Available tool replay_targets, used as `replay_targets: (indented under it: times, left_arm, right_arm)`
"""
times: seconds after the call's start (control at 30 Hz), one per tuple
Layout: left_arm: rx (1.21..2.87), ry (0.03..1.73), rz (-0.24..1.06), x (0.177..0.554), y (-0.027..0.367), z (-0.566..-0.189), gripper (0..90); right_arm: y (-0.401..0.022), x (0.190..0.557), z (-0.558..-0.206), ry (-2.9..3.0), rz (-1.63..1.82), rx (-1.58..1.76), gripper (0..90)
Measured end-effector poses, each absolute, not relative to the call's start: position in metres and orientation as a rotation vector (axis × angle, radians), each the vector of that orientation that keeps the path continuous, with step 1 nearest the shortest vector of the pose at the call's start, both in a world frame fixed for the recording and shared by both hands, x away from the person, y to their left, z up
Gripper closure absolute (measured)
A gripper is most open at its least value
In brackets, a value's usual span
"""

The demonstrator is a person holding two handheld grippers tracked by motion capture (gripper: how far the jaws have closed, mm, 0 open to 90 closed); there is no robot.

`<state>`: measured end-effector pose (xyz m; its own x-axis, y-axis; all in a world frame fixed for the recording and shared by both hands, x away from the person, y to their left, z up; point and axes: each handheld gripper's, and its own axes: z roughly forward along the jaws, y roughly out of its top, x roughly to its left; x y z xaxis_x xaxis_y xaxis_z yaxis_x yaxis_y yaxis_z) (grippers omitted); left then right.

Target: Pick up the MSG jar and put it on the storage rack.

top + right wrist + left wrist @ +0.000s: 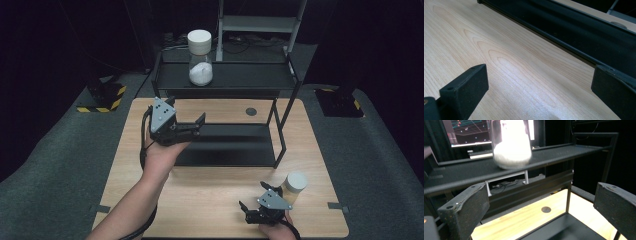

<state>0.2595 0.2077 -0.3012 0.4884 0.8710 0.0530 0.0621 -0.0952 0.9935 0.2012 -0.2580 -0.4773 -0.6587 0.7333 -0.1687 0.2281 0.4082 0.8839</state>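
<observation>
1. While nothing is gripped yet, shelf rack (227, 80) holds jar w/ white powder (200, 70) on its top tier; a pick looks pending.
2. Left gripper (192, 128): jaws spread, empty; jar at approx 12 o'clock, higher, well apart.
3. Right gripper (252, 199): jaws spread, empty, low over table (200, 195); small capped jar (295, 186) near, approx 2 o'clock.

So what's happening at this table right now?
A person holds a two-jaw gripper in each hand at a wooden table with a black two-level shelf on it. The left gripper, jaws open and empty, is raised toward the shelf, where a jar of white powder stands on the upper level. The right gripper, also open and empty, sits low near the table's front edge, beside a second white-lidded jar. Nothing is grasped at this moment.
</observation>
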Motion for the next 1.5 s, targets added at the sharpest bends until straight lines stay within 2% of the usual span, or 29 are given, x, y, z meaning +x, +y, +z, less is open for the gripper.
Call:
replay_targets:
  times: [0.63, 1.5]
  left_arm:
    - [1.619, 0.899, 0.756, 0.249, 0.206, -0.377, 0.3]
    - [1.861, 0.988, 0.574, 0.233, 0.214, -0.465, 0.3]
  right_arm:
    - [-0.258, 0.201, -0.477, 2.122, 1.207, 0.812, 0.4]
    - [-0.257, 0.201, -0.477, 2.123, 1.2, 0.819, 0.4]
